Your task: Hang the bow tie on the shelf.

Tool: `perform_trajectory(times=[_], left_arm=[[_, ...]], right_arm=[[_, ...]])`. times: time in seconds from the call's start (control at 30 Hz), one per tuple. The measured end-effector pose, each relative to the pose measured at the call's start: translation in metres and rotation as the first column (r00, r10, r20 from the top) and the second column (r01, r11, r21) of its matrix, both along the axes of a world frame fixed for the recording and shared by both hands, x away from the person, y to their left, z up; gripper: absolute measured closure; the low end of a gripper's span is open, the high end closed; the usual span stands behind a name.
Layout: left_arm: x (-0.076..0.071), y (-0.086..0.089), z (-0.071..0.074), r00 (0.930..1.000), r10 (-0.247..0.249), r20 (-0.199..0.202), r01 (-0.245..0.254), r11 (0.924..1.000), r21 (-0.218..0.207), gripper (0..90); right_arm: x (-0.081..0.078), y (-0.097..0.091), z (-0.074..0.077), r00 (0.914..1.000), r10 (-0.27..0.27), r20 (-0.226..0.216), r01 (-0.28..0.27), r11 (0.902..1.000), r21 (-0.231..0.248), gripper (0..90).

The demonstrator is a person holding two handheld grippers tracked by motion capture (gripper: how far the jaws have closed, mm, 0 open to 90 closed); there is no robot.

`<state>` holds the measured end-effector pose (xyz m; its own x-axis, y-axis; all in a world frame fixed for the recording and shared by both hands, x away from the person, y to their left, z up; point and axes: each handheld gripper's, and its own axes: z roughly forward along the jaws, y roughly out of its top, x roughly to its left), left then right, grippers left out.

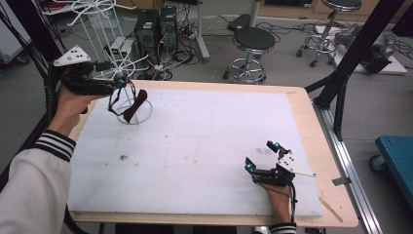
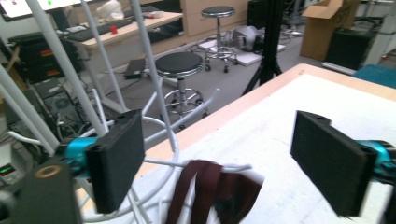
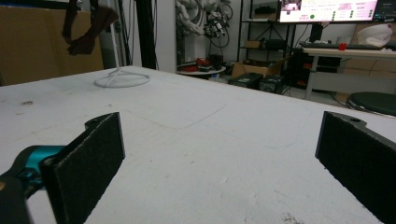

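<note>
While our left gripper (image 1: 118, 90) hangs at the far left corner of the table (image 1: 311, 161) with its jaws spread wide and nothing between them, the dark maroon cloth (image 1: 135, 105) is draped over an arm of the white wire rack (image 1: 127, 95), which stands on a ring base on the white foam mat (image 1: 204, 146). In the left gripper view that cloth (image 2: 212, 193) lies just below and between the two pads, apart from both as far as we can tell, with thin white rods of the rack (image 2: 149, 70) running close past the left pad. That closeness is our main worry: if we close here, we judge that a pad could catch a rod together with the fabric, and any pull would then tip or drag the light rack. A shallow bite on a loose fold could also let the cloth slide off and drop onto the mat. Our right gripper (image 1: 264, 157) rests low near the table's right front, its jaws also wide apart and empty, well away from the rack (image 3: 122, 78), so it cannot steady the base if the stand starts to lean.
</note>
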<state>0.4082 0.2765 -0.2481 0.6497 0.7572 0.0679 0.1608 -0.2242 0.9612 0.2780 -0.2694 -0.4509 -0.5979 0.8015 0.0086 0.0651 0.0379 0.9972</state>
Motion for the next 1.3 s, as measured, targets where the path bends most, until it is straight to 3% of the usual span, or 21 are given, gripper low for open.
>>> perform_trajectory(times=[0.13, 0.23, 0.37, 0.5, 0.7, 0.83, 0.97, 1.1, 1.3], left_arm=[[-0.005, 0.001, 0.002, 0.9996, -0.026, 0.011, 0.026, 0.9995, -0.016, 13.6], [-0.006, 0.001, 0.002, 0.9998, -0.021, -0.004, 0.021, 0.9995, -0.023, 6.4], [-0.01, 0.002, 0.003, 0.9992, -0.038, 0.016, 0.038, 0.9992, -0.015, 5.2], [-0.018, 0.003, 0.008, 0.9957, -0.075, 0.054, 0.078, 0.9955, -0.055, 4.3], [-0.032, 0.0, 0.008, 0.993, -0.087, 0.079, 0.091, 0.9949, -0.043, 1.7], [-0.046, 0.001, -0.002, 0.9924, -0.098, 0.075, 0.1, 0.9945, -0.031, 1.7], [-0.064, 0.005, -0.01, 0.9899, -0.104, 0.096, 0.108, 0.9935, -0.037, 1.7], [-0.082, 0.012, -0.02, 0.9863, -0.114, 0.12, 0.123, 0.99, -0.069, 1.7], [-0.107, 0.024, -0.056, 0.9823, -0.113, 0.15, 0.129, 0.9859, -0.106, 1.7]], right_arm=[[0.0, 0.001, 0.0, 1.0, 0.001, 0.001, -0.001, 1.0, -0.005, 0.6], [0.0, 0.0, 0.0, 1.0, -0.001, 0.009, 0.001, 1.0, -0.006, 0.6], [-0.001, 0.0, 0.0, 1.0, -0.004, 0.006, 0.004, 1.0, 0.0, 0.6], [-0.001, 0.0, 0.0, 1.0, -0.001, -0.002, 0.001, 1.0, 0.009, 0.6], [-0.001, 0.0, 0.0, 1.0, 0.0, -0.001, 0.0, 1.0, 0.007, 0.6], [-0.001, 0.0, 0.0, 1.0, -0.002, 0.0, 0.002, 1.0, 0.009, 0.6], [-0.002, 0.0, 0.0, 0.9999, -0.012, 0.007, 0.012, 0.9999, 0.003, 0.6], [-0.002, -0.001, -0.001, 0.9999, -0.011, 0.004, 0.011, 0.9999, 0.013, 0.6], [-0.002, 0.0, -0.001, 0.9998, -0.014, 0.011, 0.014, 0.9999, 0.003, 0.6]])
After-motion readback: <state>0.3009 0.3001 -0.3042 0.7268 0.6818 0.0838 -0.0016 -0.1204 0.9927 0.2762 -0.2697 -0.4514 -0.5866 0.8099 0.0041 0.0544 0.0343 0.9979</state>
